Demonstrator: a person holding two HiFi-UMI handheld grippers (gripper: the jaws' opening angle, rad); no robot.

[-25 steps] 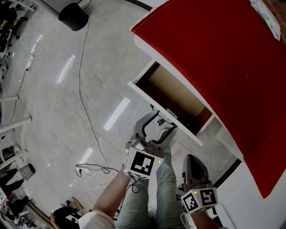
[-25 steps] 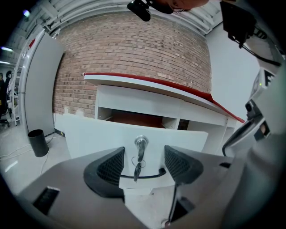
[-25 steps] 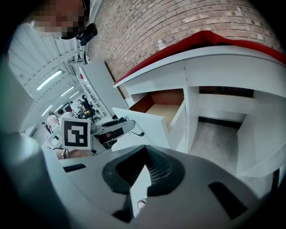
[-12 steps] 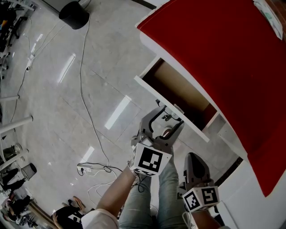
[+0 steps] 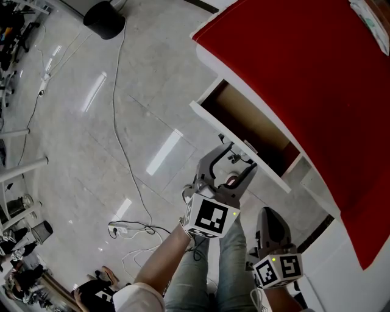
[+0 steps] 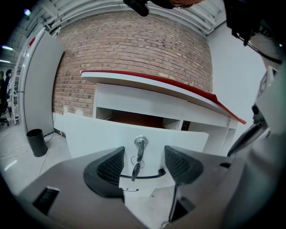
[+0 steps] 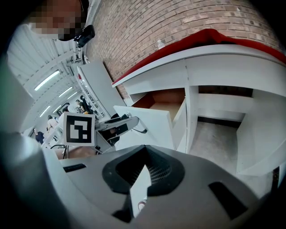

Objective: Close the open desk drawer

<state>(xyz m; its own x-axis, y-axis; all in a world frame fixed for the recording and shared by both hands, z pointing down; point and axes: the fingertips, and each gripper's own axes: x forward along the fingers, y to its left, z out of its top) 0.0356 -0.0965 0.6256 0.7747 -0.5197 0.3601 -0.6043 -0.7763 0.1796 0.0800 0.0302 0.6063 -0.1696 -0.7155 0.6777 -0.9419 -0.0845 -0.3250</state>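
Note:
The white desk with a red top (image 5: 304, 79) has its drawer (image 5: 207, 117) pulled out, brown inside. In the left gripper view the drawer front (image 6: 89, 134) carries a lock with hanging keys (image 6: 140, 147) and a thin black handle (image 6: 149, 174). My left gripper (image 5: 239, 159) (image 6: 143, 166) is open, its pads on either side of the keys and handle, close to the panel. My right gripper (image 5: 271, 226) (image 7: 144, 172) is shut on nothing and hangs back, low and to the right of the drawer.
A black bin (image 5: 103, 18) (image 6: 35, 142) stands on the tiled floor to the far left. A cable (image 5: 119, 116) runs to a power strip (image 5: 122, 230). The person's legs (image 5: 201, 274) are below the grippers. The desk's knee recess (image 7: 223, 129) lies right of the drawer.
My left gripper has crept up and right toward the drawer front. The drawer looks about as far out as before. The right gripper has hardly moved.

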